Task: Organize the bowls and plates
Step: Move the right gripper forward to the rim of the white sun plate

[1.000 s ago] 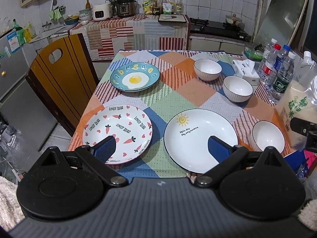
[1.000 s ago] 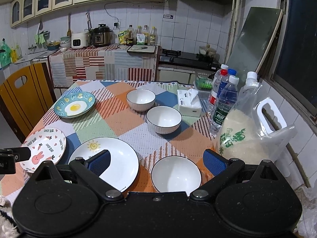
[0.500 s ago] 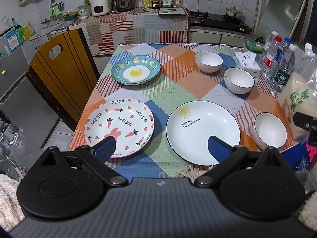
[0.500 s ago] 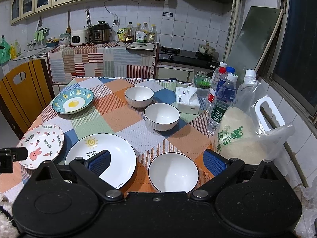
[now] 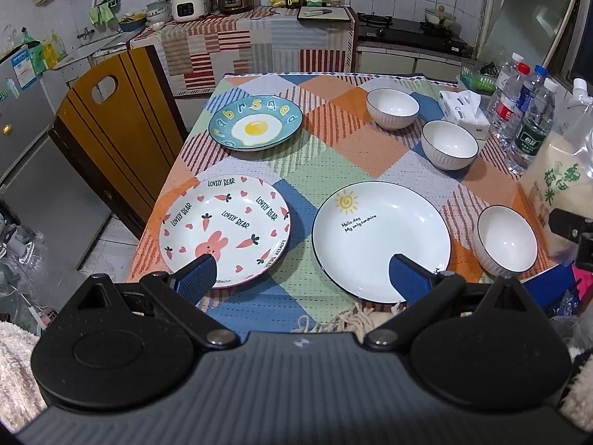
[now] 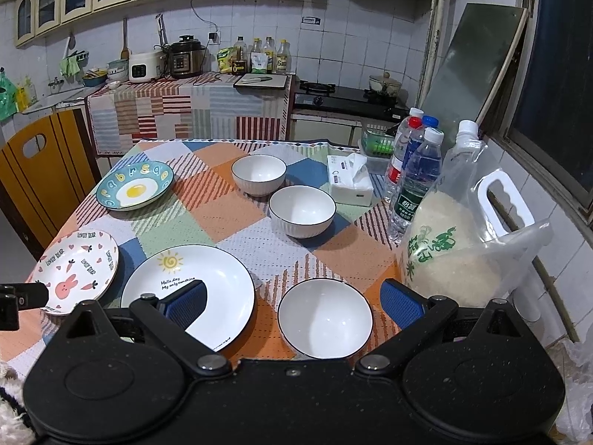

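Note:
Three plates lie on the checked tablecloth: a rabbit-and-carrot plate (image 5: 226, 228) (image 6: 79, 269), a large white sun plate (image 5: 381, 239) (image 6: 189, 289), and a blue egg plate (image 5: 255, 122) (image 6: 135, 185). Three white bowls stand on the right side: a near bowl (image 5: 506, 239) (image 6: 324, 317), a middle bowl (image 5: 449, 144) (image 6: 302, 211) and a far bowl (image 5: 393, 107) (image 6: 258, 175). My left gripper (image 5: 302, 274) hovers open above the near table edge, between the two near plates. Open too, my right gripper (image 6: 294, 300) hangs above the near bowl. Both hold nothing.
A rice bag (image 6: 459, 252), several water bottles (image 6: 417, 181) and a tissue box (image 6: 350, 185) crowd the table's right edge. A wooden chair (image 5: 111, 129) stands at the left side. Behind the table runs a kitchen counter (image 6: 189, 107) with cookers and a stove (image 6: 344, 98).
Both grippers have pulled back and risen a little, so more of the near table edge and its fringe shows. Nothing on the table has moved.

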`<state>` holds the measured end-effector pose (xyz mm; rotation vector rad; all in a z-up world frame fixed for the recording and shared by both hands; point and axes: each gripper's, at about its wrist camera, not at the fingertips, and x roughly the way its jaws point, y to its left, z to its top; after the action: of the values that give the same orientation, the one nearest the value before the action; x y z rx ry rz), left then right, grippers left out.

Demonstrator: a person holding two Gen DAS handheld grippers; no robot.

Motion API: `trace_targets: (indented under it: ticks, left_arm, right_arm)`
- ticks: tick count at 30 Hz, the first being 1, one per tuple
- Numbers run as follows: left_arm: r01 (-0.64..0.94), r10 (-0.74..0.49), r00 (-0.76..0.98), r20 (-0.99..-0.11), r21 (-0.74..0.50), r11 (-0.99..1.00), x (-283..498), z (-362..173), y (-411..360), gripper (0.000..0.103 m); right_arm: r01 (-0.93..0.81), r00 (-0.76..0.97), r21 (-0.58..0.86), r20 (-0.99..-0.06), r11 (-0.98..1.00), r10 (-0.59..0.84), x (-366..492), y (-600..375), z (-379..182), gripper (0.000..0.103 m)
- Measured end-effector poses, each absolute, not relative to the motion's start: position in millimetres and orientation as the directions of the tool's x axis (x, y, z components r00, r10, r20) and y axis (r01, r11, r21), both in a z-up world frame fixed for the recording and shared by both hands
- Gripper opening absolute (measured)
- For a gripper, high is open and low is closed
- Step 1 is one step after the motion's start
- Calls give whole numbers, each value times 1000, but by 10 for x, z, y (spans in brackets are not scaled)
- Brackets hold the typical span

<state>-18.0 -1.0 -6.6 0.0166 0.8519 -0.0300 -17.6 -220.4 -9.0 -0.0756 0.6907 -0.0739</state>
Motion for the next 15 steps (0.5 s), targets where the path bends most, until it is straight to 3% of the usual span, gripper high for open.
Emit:
trace_targets:
  ticks: [11, 15]
  left_arm:
    - [57, -93, 638, -764, -73, 996, -118, -6, 17, 100]
    - [98, -135, 621, -772, -94, 991, 16, 0, 19, 100]
  right_arm:
    - [-11, 807, -91, -589, 996, -45, -60, -2176, 33, 101]
    - [-141, 834, 16, -536, 990, 128, 1, -2235, 49, 101]
